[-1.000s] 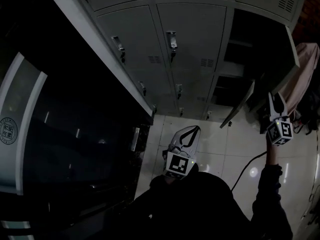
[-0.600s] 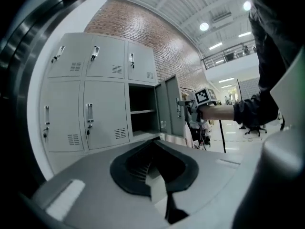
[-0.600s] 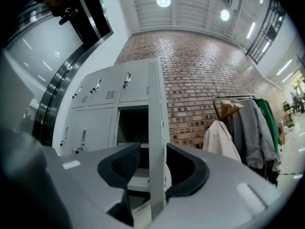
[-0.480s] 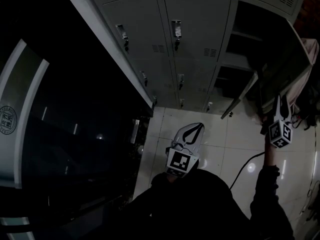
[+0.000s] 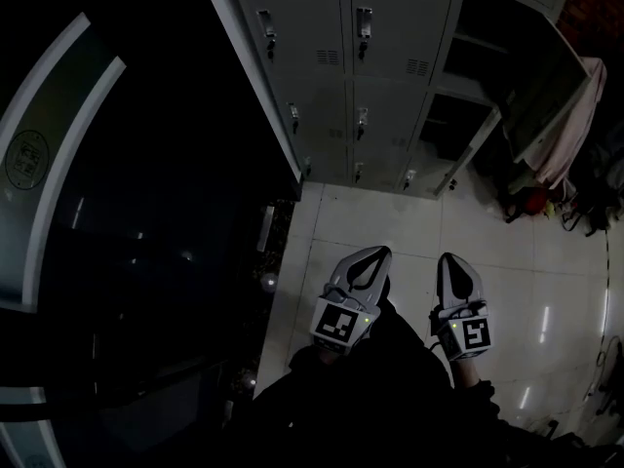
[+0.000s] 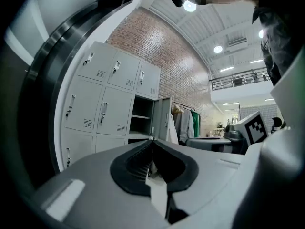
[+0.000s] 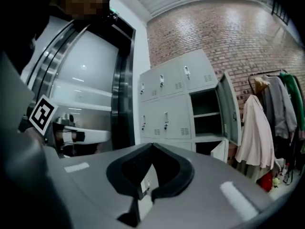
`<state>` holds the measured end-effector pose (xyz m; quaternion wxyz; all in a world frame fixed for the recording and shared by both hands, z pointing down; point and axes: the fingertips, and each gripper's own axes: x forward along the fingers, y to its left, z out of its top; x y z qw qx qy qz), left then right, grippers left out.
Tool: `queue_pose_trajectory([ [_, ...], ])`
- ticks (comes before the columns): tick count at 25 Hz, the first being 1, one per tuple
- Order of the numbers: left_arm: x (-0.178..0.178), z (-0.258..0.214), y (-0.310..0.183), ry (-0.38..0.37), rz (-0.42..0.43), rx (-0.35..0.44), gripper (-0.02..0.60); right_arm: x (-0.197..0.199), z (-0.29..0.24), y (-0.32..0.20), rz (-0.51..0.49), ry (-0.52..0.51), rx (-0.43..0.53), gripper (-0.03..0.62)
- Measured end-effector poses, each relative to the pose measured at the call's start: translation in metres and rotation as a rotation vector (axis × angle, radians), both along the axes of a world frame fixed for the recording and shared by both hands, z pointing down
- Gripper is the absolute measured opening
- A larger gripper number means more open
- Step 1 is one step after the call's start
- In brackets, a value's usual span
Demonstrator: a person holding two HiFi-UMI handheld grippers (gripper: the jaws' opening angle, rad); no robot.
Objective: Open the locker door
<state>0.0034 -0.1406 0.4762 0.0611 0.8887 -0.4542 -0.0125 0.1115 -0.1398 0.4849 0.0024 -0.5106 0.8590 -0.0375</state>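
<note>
head view: left gripper point(image 5: 375, 254) low at the bottom edge, close to the person's body, jaws together, tips touching, nothing between them. left gripper view confirms it: left gripper point(image 6: 152, 140) pads meet, empty. right gripper point(image 5: 453, 258) just beside it to the right, also jaws together and empty; same in the right gripper view, right gripper point(image 7: 152, 144) tips touching with nothing held. both point toward the locker bank point(image 5: 361, 66) across the tiled floor point(image 5: 390, 222), well apart from it.

locker door point(image 5: 534, 94) stands swung open at the right end of the bank, upper row, dark compartment exposed. a lower door point(image 5: 463, 149) below it is also ajar. in the right gripper view the open locker door point(image 7: 228, 109) sits right of the closed ones, with a pale coat point(image 7: 255, 132) hanging just beside it.

writing: black-and-white square markers on each cube point(image 5: 338, 325), no words. round seal point(image 5: 24, 159) on the white curved band at the left edge, print too small to read. no brand seen on the lockers.

versus a second ago: the right gripper was raised at the open door's edge with jaws spread; now it is down next to the left one and closed. left gripper barely moved. door was already open then.
</note>
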Motion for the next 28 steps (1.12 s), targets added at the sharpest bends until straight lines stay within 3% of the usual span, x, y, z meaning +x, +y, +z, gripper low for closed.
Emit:
queue_pose_trajectory([
  [4, -0.008, 0.005, 0.065, 0.051, 0.009, -0.039, 0.020, -0.036, -0.005, 0.081, -0.053, 0.017, 0.000, 0.000],
  [9, -0.004, 0.004, 0.129, 0.079, 0.051, -0.040, 0.020, -0.043, -0.017, 0.147, -0.074, 0.050, 0.011, 0.000],
  [12, -0.004, 0.002, 0.150, 0.109, 0.050, -0.019, 0.020, -0.044, -0.019, 0.168, -0.081, 0.070, 0.019, 0.000],
  [17, -0.002, 0.006, 0.177, 0.146, 0.050, -0.066, 0.020, -0.044, -0.020, 0.191, -0.089, 0.089, 0.022, 0.000],
  [28, 0.035, -0.001, 0.208, 0.154, 0.112, -0.037, 0.020, -0.018, -0.033, 0.222, -0.061, 0.082, 0.056, 0.000],
])
